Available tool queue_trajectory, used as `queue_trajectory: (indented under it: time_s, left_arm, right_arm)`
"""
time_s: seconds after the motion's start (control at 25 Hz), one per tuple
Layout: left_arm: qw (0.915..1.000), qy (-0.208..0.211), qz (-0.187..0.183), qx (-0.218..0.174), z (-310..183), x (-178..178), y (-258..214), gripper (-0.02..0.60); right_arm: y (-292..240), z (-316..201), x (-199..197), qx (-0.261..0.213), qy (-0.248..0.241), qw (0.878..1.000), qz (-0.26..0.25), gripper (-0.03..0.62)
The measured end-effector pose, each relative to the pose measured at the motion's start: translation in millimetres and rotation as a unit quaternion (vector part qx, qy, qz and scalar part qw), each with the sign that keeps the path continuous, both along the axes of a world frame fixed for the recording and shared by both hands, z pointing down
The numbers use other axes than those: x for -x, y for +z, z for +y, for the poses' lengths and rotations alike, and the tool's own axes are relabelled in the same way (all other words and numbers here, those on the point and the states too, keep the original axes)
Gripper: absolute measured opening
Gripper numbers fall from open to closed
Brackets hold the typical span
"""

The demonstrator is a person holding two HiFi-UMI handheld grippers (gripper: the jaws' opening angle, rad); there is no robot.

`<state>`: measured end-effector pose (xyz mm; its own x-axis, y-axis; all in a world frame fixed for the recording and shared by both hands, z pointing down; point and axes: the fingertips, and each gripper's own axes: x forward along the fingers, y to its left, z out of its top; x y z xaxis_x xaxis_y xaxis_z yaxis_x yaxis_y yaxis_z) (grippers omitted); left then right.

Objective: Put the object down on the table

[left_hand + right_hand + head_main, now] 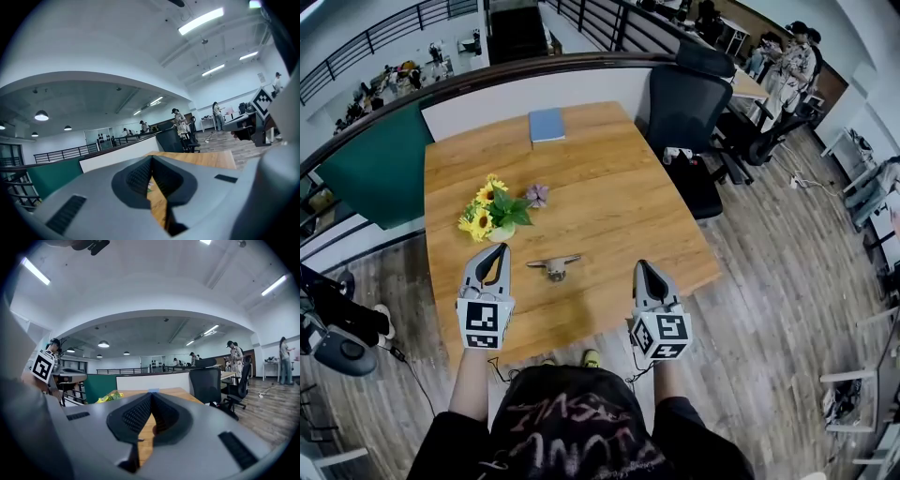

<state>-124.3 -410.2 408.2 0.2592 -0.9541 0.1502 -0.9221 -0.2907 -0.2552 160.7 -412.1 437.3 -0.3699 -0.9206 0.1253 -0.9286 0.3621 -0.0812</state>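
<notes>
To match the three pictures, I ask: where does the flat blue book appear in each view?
Head view: the flat blue book lies at the far edge of the light wooden table.
Left gripper view: not in it; only the table shows.
Right gripper view: a thin blue strip at the table's far edge.
Shared landmark: that table.

place: office | cues: swivel chair, wooden table, mezzanine railing, strip lights
</notes>
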Motion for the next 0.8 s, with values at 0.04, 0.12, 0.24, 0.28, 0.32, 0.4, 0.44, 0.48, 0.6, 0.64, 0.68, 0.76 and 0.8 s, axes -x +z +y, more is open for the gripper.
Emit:
queue_trajectory:
  time_s: [0.04, 0.12, 0.24, 0.28, 0.32, 0.4, 0.44, 0.48, 0.6, 0.64, 0.68, 0.76, 0.8]
  left_arm:
    - [1.0000, -0.001, 0.001, -0.003, -1, 1, -2, 0.012]
    - [1.0000, -0.004, -0.001, -0.009, -2, 3, -5, 0.012]
    - [0.9999, -0.007, 0.000, -0.014, -2, 9, -6, 0.012]
    - [0.9998, -0.008, 0.002, -0.016, -2, 10, -7, 0.012]
    - [0.9998, -0.008, 0.003, -0.017, -2, 12, -8, 0.012]
    - [0.9997, -0.006, 0.003, -0.021, -2, 12, -12, 0.012]
    - [0.9997, -0.005, 0.004, -0.023, -2, 12, -14, 0.012]
    - [0.9997, -0.004, 0.004, -0.025, -3, 11, -16, 0.012]
    - [0.9997, -0.004, 0.009, -0.022, -5, 14, -16, 0.012]
    - [0.9997, -0.006, 0.012, -0.018, -5, 16, -13, 0.012]
    - [0.9998, -0.007, 0.013, -0.016, -5, 17, -12, 0.012]
    - [0.9998, -0.004, 0.012, -0.017, -6, 18, -13, 0.012]
    - [0.9998, -0.003, 0.012, -0.018, -6, 19, -13, 0.012]
  right_arm:
    - [-2, -1, 0, -0.003, 0.001, 1.000, 0.001, 0.005]
    - [-6, -3, 2, -0.007, 0.000, 1.000, 0.004, 0.005]
    - [-6, -3, 6, -0.010, -0.005, 1.000, 0.009, 0.004]
    - [-7, -2, 6, -0.011, -0.004, 1.000, 0.009, 0.004]
    - [-8, -2, 6, -0.012, -0.003, 1.000, 0.007, 0.003]
    - [-11, -3, 4, -0.014, 0.001, 1.000, 0.007, 0.005]
    - [-13, -4, 4, -0.015, 0.003, 1.000, 0.007, 0.004]
    - [-14, -5, 3, -0.015, 0.004, 1.000, 0.007, 0.005]
    - [-17, -7, 3, -0.017, 0.004, 1.000, 0.006, 0.005]
    - [-17, -8, 3, -0.017, 0.004, 1.000, 0.007, 0.004]
    - [-18, -8, 3, -0.018, 0.004, 1.000, 0.007, 0.005]
    - [-18, -10, 4, -0.018, 0.004, 1.000, 0.007, 0.005]
    - [-18, -10, 4, -0.019, 0.004, 1.000, 0.006, 0.005]
